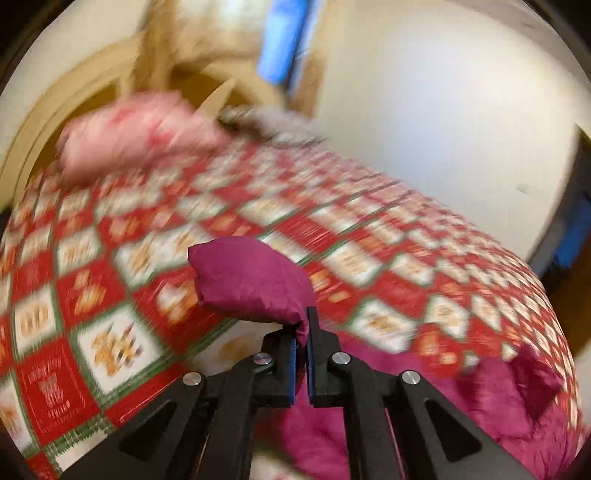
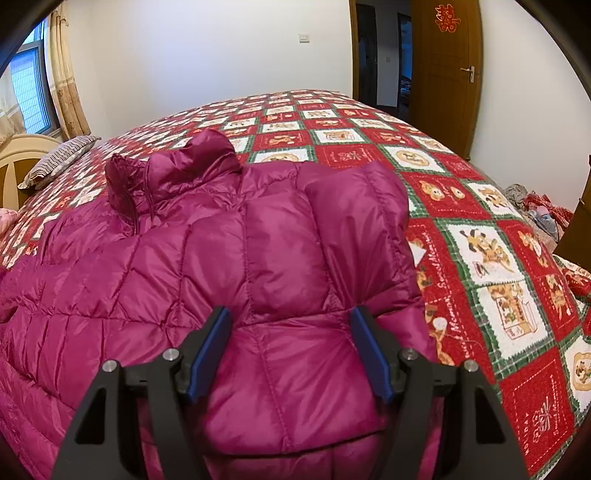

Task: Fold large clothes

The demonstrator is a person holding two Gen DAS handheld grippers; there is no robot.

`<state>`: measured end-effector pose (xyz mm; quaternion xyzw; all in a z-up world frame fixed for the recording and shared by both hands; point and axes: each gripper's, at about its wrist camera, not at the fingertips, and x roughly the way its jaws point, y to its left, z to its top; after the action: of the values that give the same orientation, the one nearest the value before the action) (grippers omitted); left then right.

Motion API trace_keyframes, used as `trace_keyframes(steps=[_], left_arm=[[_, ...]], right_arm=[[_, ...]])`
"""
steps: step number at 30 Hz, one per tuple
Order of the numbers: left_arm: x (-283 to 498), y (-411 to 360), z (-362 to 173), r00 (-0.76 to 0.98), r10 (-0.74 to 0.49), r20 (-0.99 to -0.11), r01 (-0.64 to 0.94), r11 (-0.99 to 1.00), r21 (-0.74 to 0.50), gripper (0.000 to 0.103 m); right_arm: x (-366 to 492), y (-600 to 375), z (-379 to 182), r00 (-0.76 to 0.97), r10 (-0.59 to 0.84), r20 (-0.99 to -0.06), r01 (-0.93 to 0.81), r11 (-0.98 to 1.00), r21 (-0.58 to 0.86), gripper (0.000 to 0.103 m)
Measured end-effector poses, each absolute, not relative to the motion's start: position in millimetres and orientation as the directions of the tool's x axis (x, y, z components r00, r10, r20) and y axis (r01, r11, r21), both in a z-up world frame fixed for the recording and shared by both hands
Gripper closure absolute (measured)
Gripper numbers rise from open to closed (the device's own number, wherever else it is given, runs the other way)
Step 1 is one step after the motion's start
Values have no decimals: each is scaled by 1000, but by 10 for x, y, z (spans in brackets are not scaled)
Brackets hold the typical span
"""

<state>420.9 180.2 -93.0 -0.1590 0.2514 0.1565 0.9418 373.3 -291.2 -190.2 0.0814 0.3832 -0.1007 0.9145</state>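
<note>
Magenta quilted down jacket [image 2: 229,266] lies spread on the bed's red, white and green patchwork quilt [image 2: 369,147], collar [image 2: 173,173] toward the far side, hem toward the near edge. All places below are taken from the jacket.

Left gripper [image 1: 303,334]: jaws pressed together, pinching a puffed fold of the jacket's magenta fabric [image 1: 251,277]. The pinched fold bulges up and to the left of the blue pads and stands clear of the quilt [image 1: 110,288] behind it. More of the jacket [image 1: 498,398] lies low on the right side of that view. The left wrist view is badly smeared.

Right gripper [image 2: 291,314]: jaws spread wide, blue pads [image 2: 218,339] on either side of the lower middle of the jacket's body. Fabric sits between them; whether the pads press on it I cannot tell.

Beyond the jacket's collar, to the left: a striped pillow [image 2: 59,158] against a cream headboard [image 2: 22,158], with a pink pillow [image 1: 136,129] near it. Past those, a curtained window [image 2: 29,88]. Far beyond the jacket, to the right, an open wooden door [image 2: 443,74] with a red paper ornament [image 2: 447,18]. Off the jacket's right side, past the bed edge, a heap of cloth [image 2: 535,210] on the floor.
</note>
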Motion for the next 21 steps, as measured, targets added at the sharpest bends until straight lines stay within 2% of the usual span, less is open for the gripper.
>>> trace_keyframes(steps=[5, 9, 15, 21], left_arm=[[4061, 871, -429, 923, 66, -378, -124, 983, -132, 100], [3924, 66, -302, 940, -91, -328, 79, 996, -48, 100], [3772, -933, -555, 905, -253, -341, 301, 949, 95, 100], [3712, -1625, -1002, 862, -286, -418, 390, 901, 189, 100]], right_arm=[[3733, -2917, -1901, 689, -115, -715, 246, 966, 82, 33], [3729, -2926, -1899, 693, -108, -713, 245, 965, 91, 33], [3715, -2950, -1902, 699, -96, -708, 243, 964, 110, 33], [3712, -2974, -1906, 707, -80, -702, 241, 961, 133, 33]])
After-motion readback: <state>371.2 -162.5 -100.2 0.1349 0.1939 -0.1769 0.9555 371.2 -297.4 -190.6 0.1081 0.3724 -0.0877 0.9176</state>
